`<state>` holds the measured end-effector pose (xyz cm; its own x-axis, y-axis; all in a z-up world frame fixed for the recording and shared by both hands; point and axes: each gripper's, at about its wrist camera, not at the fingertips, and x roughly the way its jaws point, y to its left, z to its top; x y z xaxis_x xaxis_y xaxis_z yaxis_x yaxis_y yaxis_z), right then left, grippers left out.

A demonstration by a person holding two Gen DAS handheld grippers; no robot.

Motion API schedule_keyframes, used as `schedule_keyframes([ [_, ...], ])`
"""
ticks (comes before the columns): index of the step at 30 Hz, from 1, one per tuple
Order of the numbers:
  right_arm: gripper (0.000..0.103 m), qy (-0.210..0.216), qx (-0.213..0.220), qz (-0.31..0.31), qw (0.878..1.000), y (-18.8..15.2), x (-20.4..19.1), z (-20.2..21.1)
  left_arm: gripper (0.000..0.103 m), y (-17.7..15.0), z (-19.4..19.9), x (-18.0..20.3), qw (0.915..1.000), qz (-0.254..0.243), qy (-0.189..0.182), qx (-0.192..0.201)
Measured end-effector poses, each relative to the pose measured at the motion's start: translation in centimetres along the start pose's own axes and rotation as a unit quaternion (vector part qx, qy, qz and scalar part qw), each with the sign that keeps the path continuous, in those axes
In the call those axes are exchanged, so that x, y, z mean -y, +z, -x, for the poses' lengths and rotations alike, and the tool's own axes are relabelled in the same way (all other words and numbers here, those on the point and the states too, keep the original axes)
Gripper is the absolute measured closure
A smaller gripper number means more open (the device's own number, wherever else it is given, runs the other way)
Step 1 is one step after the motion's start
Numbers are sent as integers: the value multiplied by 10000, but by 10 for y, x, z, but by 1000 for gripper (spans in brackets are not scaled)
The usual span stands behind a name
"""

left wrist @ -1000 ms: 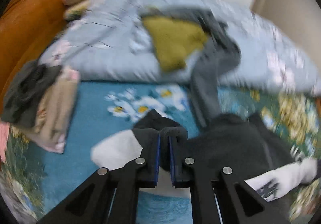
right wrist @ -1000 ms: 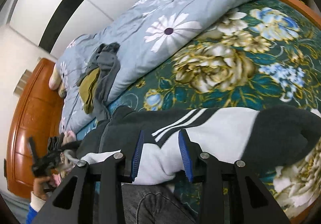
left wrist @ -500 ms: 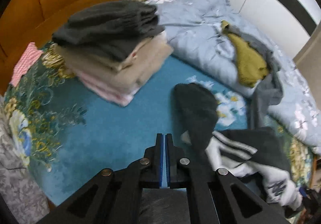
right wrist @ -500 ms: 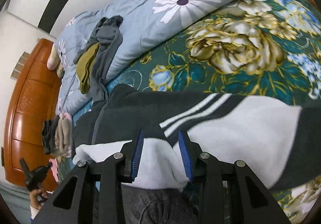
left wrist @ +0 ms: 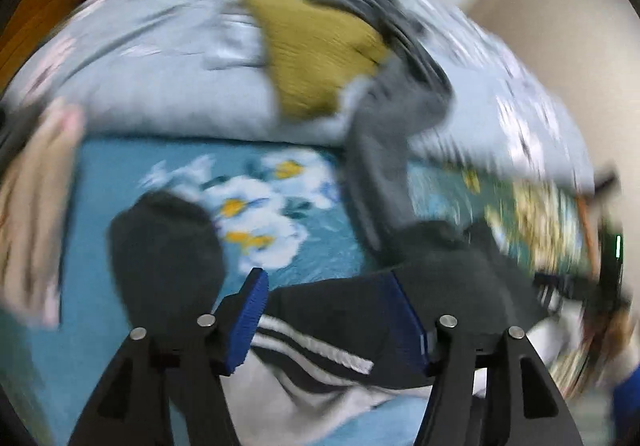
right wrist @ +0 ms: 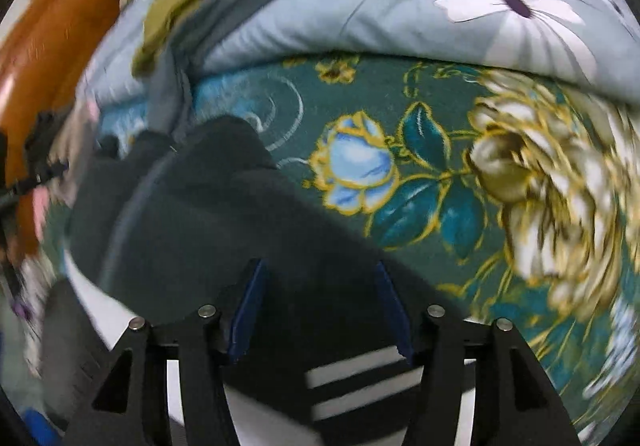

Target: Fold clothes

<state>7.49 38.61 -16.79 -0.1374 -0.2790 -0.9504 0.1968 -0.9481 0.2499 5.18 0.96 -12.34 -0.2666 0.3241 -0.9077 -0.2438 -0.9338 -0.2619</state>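
The black-and-white striped jacket [left wrist: 340, 330] is lying crumpled on the teal floral bedspread [right wrist: 440, 166], spreading under both grippers. The left gripper [left wrist: 332, 320] and right gripper [right wrist: 320, 304] are both hanging spread wide, grasping nothing. At 12 o'clock, an olive garment [left wrist: 316, 54] is resting on the pale blue quilt [left wrist: 168, 78].

The jacket [right wrist: 224, 230] is matt, fleecy cloth — dark with white stripes. The bedspread [right wrist: 440, 174] looks plush and slightly glossy, the quilt [right wrist: 360, 6] smooth cotton-like cloth — the headboard [right wrist: 44, 58] polished wood.
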Motion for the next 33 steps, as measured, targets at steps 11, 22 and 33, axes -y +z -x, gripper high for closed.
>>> schedule_keyframes([
  [11, 41, 176, -600, 557, 9965, 17, 5, -39, 21, -1, -56, -1, 9810, -1369, -586, -1246],
  [22, 95, -187, -330, 294, 9988, -21, -14, -21, 21, -14, -50, -45, 9793, -338, -1542, -1270],
  [33, 98, -976, 480, -273, 9937, -37, -24, 43, 21, -7, -42, -29, 9673, -1838, -1180, -1293],
])
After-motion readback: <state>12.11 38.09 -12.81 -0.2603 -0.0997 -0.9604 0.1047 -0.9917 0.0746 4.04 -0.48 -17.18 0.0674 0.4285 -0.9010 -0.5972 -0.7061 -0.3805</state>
